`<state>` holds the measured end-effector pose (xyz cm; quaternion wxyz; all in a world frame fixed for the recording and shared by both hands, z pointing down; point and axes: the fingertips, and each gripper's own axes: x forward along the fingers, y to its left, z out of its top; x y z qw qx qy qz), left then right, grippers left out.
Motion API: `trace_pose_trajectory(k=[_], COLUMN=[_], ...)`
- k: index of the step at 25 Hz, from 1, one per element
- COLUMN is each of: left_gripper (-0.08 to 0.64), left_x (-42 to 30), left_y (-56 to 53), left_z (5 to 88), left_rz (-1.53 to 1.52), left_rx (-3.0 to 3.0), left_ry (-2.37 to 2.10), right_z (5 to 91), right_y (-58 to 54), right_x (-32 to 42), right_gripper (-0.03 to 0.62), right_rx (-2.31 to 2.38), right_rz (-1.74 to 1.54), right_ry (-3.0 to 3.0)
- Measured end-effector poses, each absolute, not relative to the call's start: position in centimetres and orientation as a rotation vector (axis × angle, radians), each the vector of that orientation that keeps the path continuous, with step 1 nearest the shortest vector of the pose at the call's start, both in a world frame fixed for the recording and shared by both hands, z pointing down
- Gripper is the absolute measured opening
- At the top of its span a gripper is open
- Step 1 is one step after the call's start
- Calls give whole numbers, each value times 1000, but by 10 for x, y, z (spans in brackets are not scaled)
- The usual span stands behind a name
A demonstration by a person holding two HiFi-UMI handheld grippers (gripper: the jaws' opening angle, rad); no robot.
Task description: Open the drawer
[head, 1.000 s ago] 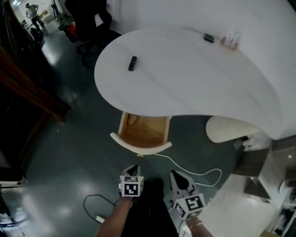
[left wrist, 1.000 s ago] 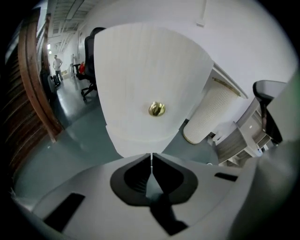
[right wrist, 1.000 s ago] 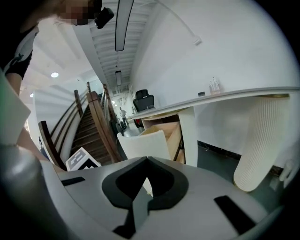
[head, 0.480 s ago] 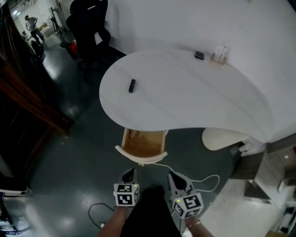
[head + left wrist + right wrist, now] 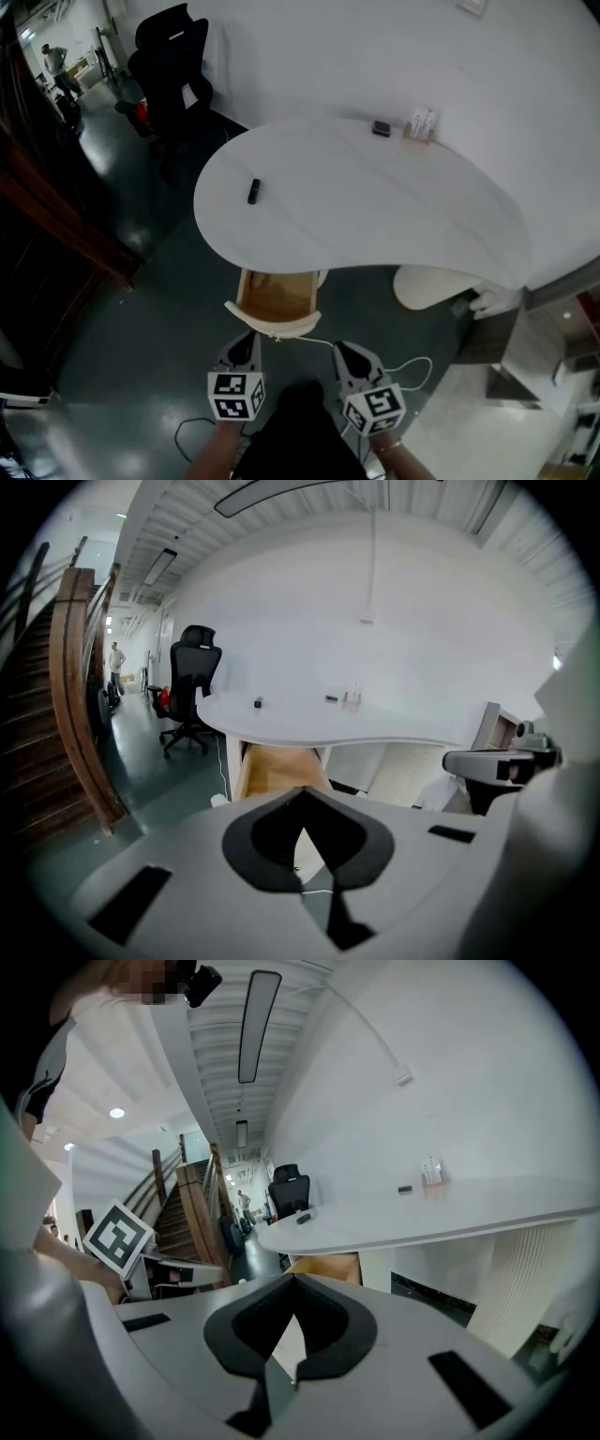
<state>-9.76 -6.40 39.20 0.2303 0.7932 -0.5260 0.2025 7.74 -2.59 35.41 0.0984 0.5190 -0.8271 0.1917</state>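
The wooden drawer [image 5: 275,294] stands pulled out from under the white curved desk [image 5: 375,216], its white curved front [image 5: 272,322] facing me. My left gripper [image 5: 242,349] hovers just short of that front, shut and empty. My right gripper [image 5: 349,356] hangs to its right over the floor, also shut with nothing in it. In the left gripper view the drawer [image 5: 277,769] lies beyond the left gripper [image 5: 302,799], whose jaws are closed. The right gripper view shows the drawer [image 5: 323,1267] past the shut right gripper [image 5: 292,1283].
A small black object [image 5: 253,191] lies on the desk, with another [image 5: 381,128] and white items [image 5: 421,122] by the wall. A black office chair [image 5: 173,56] stands at the back left. A white cable [image 5: 403,361] crosses the floor. A wooden staircase [image 5: 56,216] lies at the left. A white pedestal [image 5: 431,286] supports the desk.
Both grippers have risen, the left more than the right, and the head view has lifted with them. The drawer stays pulled out and looks smaller.
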Motion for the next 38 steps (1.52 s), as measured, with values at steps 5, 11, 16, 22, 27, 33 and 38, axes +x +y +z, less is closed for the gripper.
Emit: trace_pose_trajectory(k=[5, 11, 16, 22, 27, 33, 38], left_gripper=[3, 3, 3, 3, 3, 3, 3], left_x=[-95, -88, -86, -92, -92, -96, -96], left_y=[-68, -68, -68, -61, -60, -58, -59], left_z=[363, 340, 325, 324, 327, 327, 327], left_rz=[510, 477, 443, 426, 415, 420, 421], left_rx=[2236, 2317, 2341, 2316, 2307, 2293, 2291], left_ry=[-1460, -1449, -1467, -1488, -1494, -1512, -1518], right_z=[340, 320, 315, 311, 316, 316, 313], right_y=[-28, -32, -36, -33, -33, -34, -36], right_x=[79, 80, 92, 98, 104, 97, 91], right_gripper=[3, 3, 3, 3, 3, 3, 3], right_rx=[1539, 1539, 1581, 1576, 1570, 1544, 1521], right_rz=[544, 496, 485, 480, 500, 503, 497], right_ry=[-2460, -2485, -2475, -2455, -2448, -2470, -2496])
